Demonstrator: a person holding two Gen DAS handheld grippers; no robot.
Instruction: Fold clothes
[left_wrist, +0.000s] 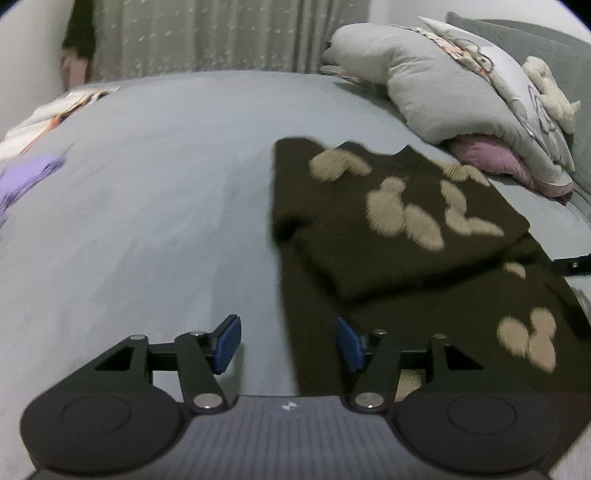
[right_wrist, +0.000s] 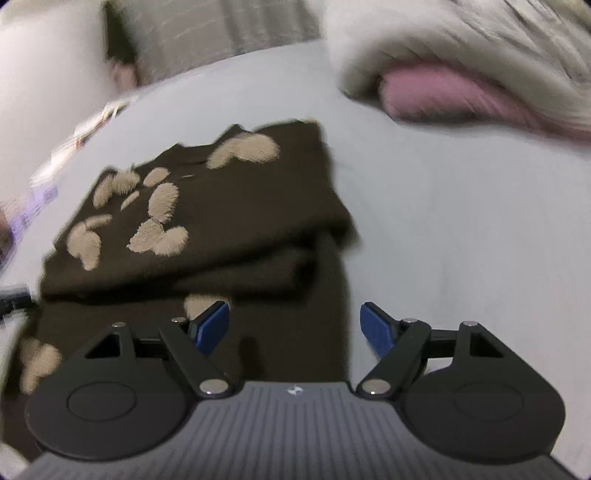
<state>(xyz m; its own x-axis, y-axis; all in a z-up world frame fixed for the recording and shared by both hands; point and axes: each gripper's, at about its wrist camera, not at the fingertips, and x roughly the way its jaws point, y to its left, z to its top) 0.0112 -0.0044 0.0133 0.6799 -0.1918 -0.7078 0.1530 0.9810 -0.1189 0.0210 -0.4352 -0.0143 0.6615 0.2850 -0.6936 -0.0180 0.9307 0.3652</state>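
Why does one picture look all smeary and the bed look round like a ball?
Right wrist view: motion blur smears the pillows and the brown sweater. Left wrist view: sharper, with only slight blur on the sweater. Both views: the fisheye lens bends the flat bed into a dome and darkens the corners. Lighting is soft, without glare.

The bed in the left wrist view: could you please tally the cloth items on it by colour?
Dark brown: 1, the sweater with beige patches
Purple: 1, the garment
Grey: 1, the pillow
Pink: 1, the pillow
Cream: 1, the plush toy
Total: 5
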